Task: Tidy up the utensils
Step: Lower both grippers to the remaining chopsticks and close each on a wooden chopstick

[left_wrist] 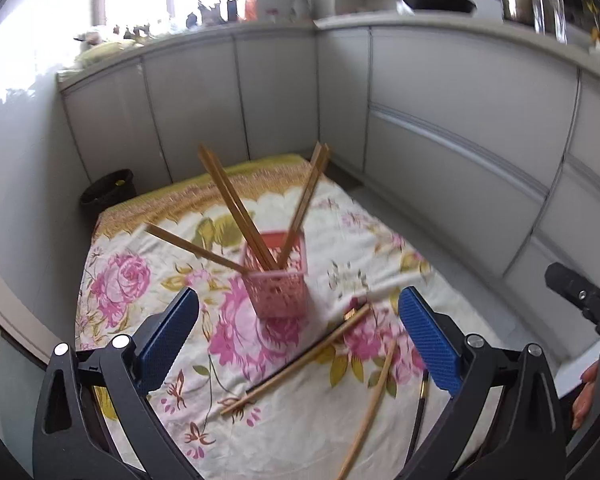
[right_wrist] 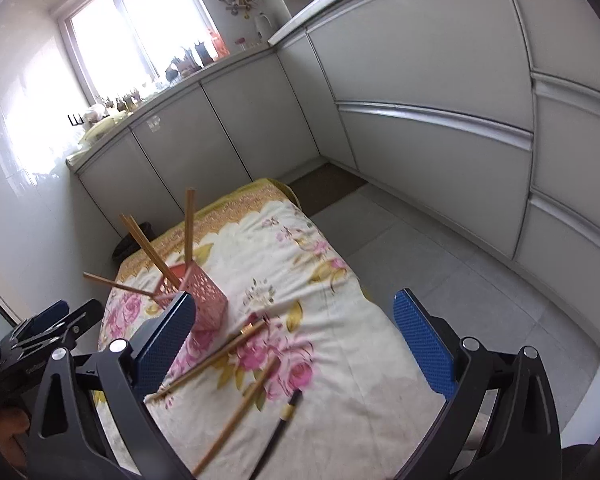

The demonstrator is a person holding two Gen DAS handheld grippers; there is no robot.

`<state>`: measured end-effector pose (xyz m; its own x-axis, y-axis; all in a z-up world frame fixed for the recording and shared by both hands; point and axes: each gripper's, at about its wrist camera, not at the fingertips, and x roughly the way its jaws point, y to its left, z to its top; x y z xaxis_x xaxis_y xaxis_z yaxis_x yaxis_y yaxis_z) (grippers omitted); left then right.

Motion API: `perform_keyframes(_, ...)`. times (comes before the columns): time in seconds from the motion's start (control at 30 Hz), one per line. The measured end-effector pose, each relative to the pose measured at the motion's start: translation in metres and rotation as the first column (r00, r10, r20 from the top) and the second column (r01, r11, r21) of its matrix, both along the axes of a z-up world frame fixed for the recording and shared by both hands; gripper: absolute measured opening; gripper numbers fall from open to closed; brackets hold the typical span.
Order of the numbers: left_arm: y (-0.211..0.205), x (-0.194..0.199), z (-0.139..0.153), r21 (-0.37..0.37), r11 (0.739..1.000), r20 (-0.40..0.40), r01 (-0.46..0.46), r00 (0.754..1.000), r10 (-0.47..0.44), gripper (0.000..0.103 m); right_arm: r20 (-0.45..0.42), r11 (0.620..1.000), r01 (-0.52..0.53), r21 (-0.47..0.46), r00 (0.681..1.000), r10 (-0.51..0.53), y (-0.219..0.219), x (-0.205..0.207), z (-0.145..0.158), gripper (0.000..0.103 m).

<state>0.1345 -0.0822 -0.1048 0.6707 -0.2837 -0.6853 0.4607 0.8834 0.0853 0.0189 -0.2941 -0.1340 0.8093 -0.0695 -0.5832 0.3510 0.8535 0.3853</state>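
Observation:
A pink lattice utensil holder (left_wrist: 278, 280) stands on the floral tablecloth (left_wrist: 140, 340) with several wooden chopsticks (left_wrist: 236, 208) sticking out of it; it also shows in the right wrist view (right_wrist: 204, 300). Loose wooden chopsticks (left_wrist: 300, 360) and a black chopstick (left_wrist: 420, 408) lie on the cloth in front of it, also in the right wrist view (right_wrist: 216, 356). My left gripper (left_wrist: 298, 340) is open and empty above the loose chopsticks. My right gripper (right_wrist: 294, 336) is open and empty, near the loose chopsticks and black one (right_wrist: 280, 428).
Grey kitchen cabinets (left_wrist: 440, 140) run behind and to the right of the table. A black bin (left_wrist: 108, 192) stands at the table's far left corner. The tiled floor (right_wrist: 440, 260) lies to the right. The left gripper shows at the right view's left edge (right_wrist: 52, 328).

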Motion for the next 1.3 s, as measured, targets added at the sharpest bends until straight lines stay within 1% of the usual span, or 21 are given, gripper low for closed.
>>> perform_keyframes(0.03, -0.010, 0.002, -0.011, 0.043, 0.999, -0.040, 0.031, 0.999, -0.029, 0.096, -0.029, 1.000, 0.003, 0.012, 1.000, -0.002, -0.004, -0.005, -0.009, 0.096)
perform_keyframes(0.1, -0.033, 0.007, -0.035, 0.123, 0.987, -0.147, 0.108, 0.985, -0.090, 0.096, -0.073, 0.999, -0.002, 0.051, 0.997, 0.005, -0.012, -0.011, -0.025, 0.096)
perform_keyframes(0.13, -0.045, 0.009, -0.048, 0.156, 0.977, -0.198, 0.142, 0.974, -0.110, 0.096, -0.092, 0.998, 0.001, 0.070, 0.996, 0.005, -0.016, -0.012, -0.032, 0.096)
perform_keyframes(0.2, -0.068, 0.015, -0.071, 0.215, 0.950, -0.310, 0.225, 0.939, -0.152, 0.094, -0.130, 0.993, 0.003, 0.115, 0.992, 0.012, -0.023, -0.014, -0.044, 0.096)
perform_keyframes(0.27, -0.085, 0.019, -0.091, 0.264, 0.921, -0.384, 0.287, 0.907, -0.173, 0.087, -0.151, 0.988, 0.000, 0.155, 0.988, 0.023, -0.028, -0.013, -0.053, 0.096)
perform_keyframes(0.3, -0.091, 0.022, -0.099, 0.283, 0.909, -0.417, 0.306, 0.893, -0.171, 0.085, -0.159, 0.987, 0.002, 0.163, 0.987, 0.024, -0.029, -0.014, -0.057, 0.096)
perform_keyframes(0.37, -0.102, 0.029, -0.113, 0.311, 0.888, -0.468, 0.338, 0.868, -0.166, 0.075, -0.162, 0.985, 0.003, 0.174, 0.986, 0.026, -0.032, -0.014, -0.060, 0.096)
perform_keyframes(0.4, -0.105, 0.032, -0.117, 0.321, 0.881, -0.479, 0.347, 0.862, -0.165, 0.074, -0.165, 0.984, 0.004, 0.176, 0.986, 0.025, -0.032, -0.014, -0.062, 0.096)
perform_keyframes(0.47, -0.110, 0.039, -0.119, 0.328, 0.874, -0.493, 0.359, 0.854, -0.166, 0.060, -0.172, 0.982, 0.002, 0.188, 0.985, 0.031, -0.035, -0.013, -0.064, 0.096)
perform_keyframes(0.5, -0.112, 0.045, -0.120, 0.319, 0.875, -0.507, 0.363, 0.846, -0.167, 0.054, -0.175, 0.980, 0.003, 0.198, 0.984, 0.033, -0.035, -0.013, -0.065, 0.096)
perform_keyframes(0.57, -0.116, 0.058, -0.123, 0.290, 0.880, -0.552, 0.376, 0.817, -0.167, 0.037, -0.185, 0.975, 0.001, 0.223, 0.982, 0.042, -0.037, -0.011, -0.069, 0.096)
perform_keyframes(0.6, -0.119, 0.063, -0.127, 0.283, 0.877, -0.574, 0.389, 0.801, -0.170, 0.034, -0.189, 0.972, 0.000, 0.234, 0.981, 0.046, -0.038, -0.010, -0.071, 0.096)
perform_keyframes(0.63, -0.123, 0.068, -0.129, 0.287, 0.871, -0.588, 0.398, 0.791, -0.167, 0.028, -0.191, 0.970, 0.001, 0.244, 0.980, 0.047, -0.039, -0.010, -0.072, 0.096)
perform_keyframes(0.73, -0.127, 0.082, -0.138, 0.336, 0.849, -0.599, 0.407, 0.788, -0.141, 0.024, -0.198, 0.967, 0.008, 0.253, 0.979, 0.044, -0.041, -0.009, -0.075, 0.096)
perform_keyframes(0.97, -0.134, 0.102, -0.154, 0.364, 0.807, -0.639, 0.465, 0.755, -0.147, 0.024, -0.216, 0.964, 0.020, 0.266, 0.976, 0.039, -0.047, -0.004, -0.082, 0.096)
perform_keyframes(1.03, -0.133, 0.108, -0.160, 0.366, 0.804, -0.649, 0.468, 0.748, -0.140, 0.024, -0.221, 0.963, 0.018, 0.269, 0.974, 0.044, -0.046, -0.002, -0.083, 0.096)
perform_keyframes(1.13, -0.131, 0.116, -0.162, 0.349, 0.814, -0.646, 0.465, 0.748, -0.150, 0.024, -0.227, 0.960, 0.005, 0.279, 0.972, 0.061, -0.043, 0.003, -0.084, 0.096)
perform_keyframes(1.17, -0.131, 0.118, -0.163, 0.369, 0.807, -0.635, 0.462, 0.759, -0.144, 0.024, -0.229, 0.957, -0.003, 0.289, 0.971, 0.072, -0.041, 0.005, -0.083, 0.096)
perform_keyframes(1.2, -0.130, 0.119, -0.164, 0.376, 0.801, -0.629, 0.466, 0.763, -0.149, 0.023, -0.229, 0.954, -0.014, 0.301, 0.970, 0.086, -0.039, 0.008, -0.082, 0.096)
perform_keyframes(1.27, -0.129, 0.124, -0.163, 0.351, 0.799, -0.648, 0.489, 0.742, -0.169, 0.028, -0.228, 0.946, -0.028, 0.322, 0.968, 0.106, -0.034, 0.014, -0.079, 0.096)
perform_keyframes(1.3, -0.130, 0.125, -0.164, 0.348, 0.795, -0.650, 0.497, 0.739, -0.178, 0.028, -0.226, 0.939, -0.036, 0.341, 0.967, 0.119, -0.031, 0.019, -0.078, 0.096)
